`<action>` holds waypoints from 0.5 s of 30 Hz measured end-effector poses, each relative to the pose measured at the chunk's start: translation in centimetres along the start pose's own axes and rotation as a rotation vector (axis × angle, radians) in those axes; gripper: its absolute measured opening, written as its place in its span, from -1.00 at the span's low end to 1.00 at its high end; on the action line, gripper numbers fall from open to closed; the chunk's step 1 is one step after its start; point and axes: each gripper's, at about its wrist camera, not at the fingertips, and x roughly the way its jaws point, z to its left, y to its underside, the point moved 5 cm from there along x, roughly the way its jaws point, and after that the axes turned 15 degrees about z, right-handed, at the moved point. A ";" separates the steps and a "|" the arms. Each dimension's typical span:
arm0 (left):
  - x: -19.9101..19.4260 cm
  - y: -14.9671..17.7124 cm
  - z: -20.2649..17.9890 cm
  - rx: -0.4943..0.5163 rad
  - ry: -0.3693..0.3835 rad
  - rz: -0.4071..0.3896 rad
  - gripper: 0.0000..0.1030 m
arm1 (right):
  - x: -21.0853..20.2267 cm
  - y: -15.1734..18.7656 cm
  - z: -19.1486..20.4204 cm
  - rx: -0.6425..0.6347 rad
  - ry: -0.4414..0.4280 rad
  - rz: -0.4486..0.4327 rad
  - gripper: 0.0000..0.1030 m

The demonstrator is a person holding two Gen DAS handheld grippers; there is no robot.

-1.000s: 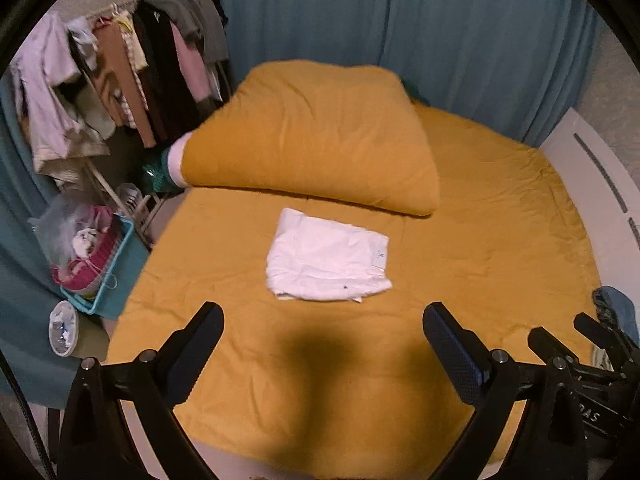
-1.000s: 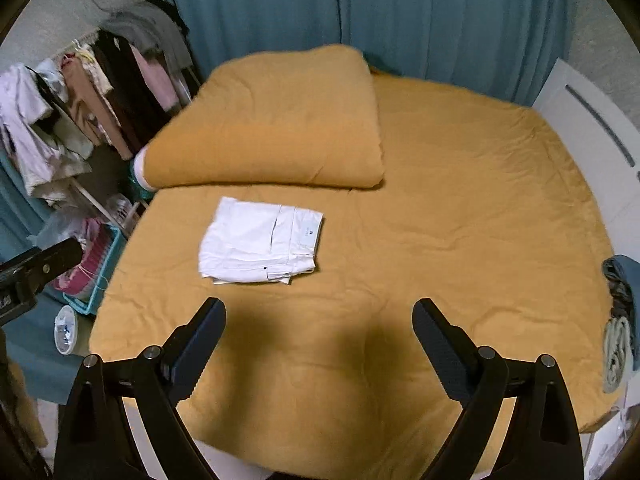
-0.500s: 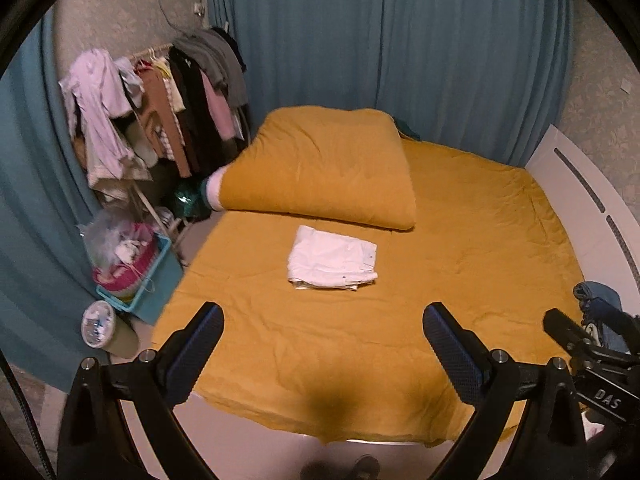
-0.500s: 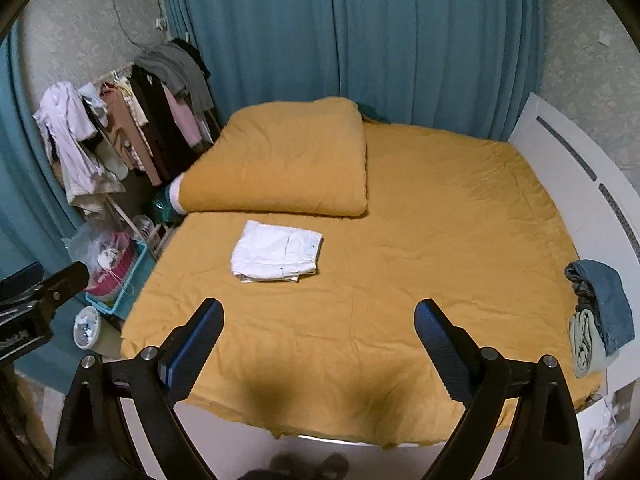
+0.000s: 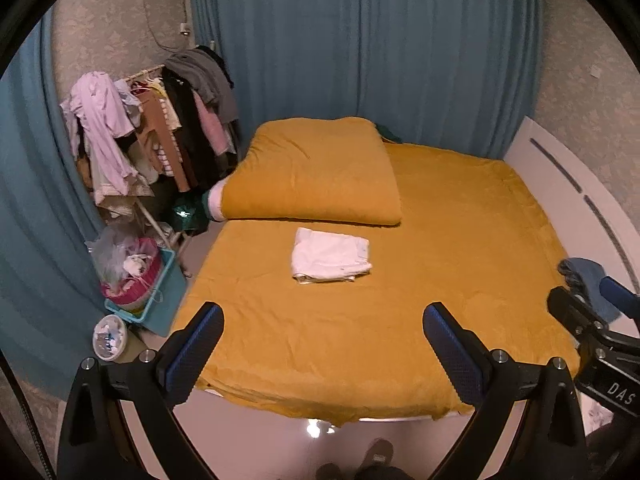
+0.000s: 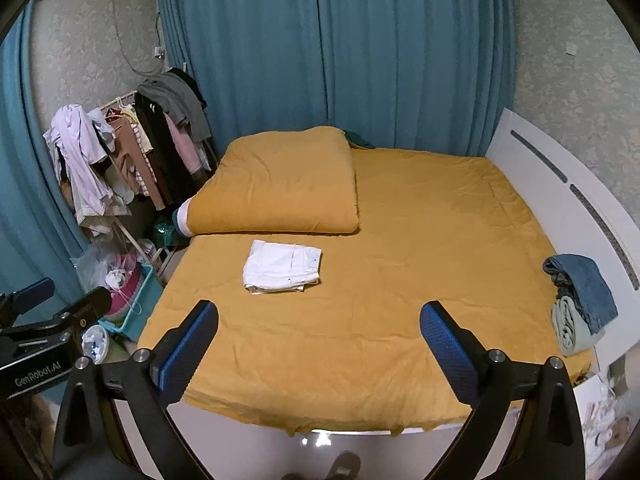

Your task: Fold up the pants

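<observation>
Pants [image 5: 330,254], white and folded into a compact rectangle, were seen lying flat on the mustard bedspread [image 5: 460,240], just in front of the thick folded duvet [image 5: 316,172] at the far left of the bed. Nothing was held by the left gripper [image 5: 322,334]; its jaws were spread wide above the near edge of the bed, well apart from the pants. The right gripper [image 6: 318,330] was likewise empty, its jaws being opened with nothing between them. A small stack of folded clothes [image 6: 580,304], topped by blue denim, was noted at the right edge beside the white headboard [image 6: 560,184]. A crowded clothes rack [image 5: 160,128] was seen at the left, against teal curtains [image 5: 360,48].
</observation>
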 end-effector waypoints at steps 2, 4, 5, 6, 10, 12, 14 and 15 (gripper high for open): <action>-0.7 0.2 0.1 0.020 0.014 0.004 0.99 | -2.0 0.7 0.3 0.018 -0.003 -0.006 0.99; -1.3 0.2 0.2 0.031 -0.001 -0.003 0.99 | -3.5 1.2 0.2 0.028 0.012 -0.017 0.99; -1.6 0.2 0.2 0.033 -0.008 -0.012 0.99 | -3.7 1.2 0.1 0.030 0.018 -0.018 1.00; -1.9 0.3 0.2 0.030 -0.015 -0.021 0.99 | -4.2 1.3 0.1 0.032 0.023 -0.023 1.00; -2.7 0.2 0.3 0.016 -0.023 -0.041 0.99 | -5.7 1.4 0.0 0.029 0.030 -0.037 1.00; -3.0 0.3 0.1 0.009 -0.033 -0.051 0.99 | -6.4 1.3 -0.1 0.020 0.030 -0.040 1.00; -3.4 0.5 -0.1 0.003 -0.042 -0.064 0.99 | -7.0 1.1 -0.4 0.008 0.034 -0.050 1.00; -3.5 0.6 -0.2 0.000 -0.044 -0.064 0.99 | -6.8 0.8 -0.6 0.005 0.035 -0.051 1.00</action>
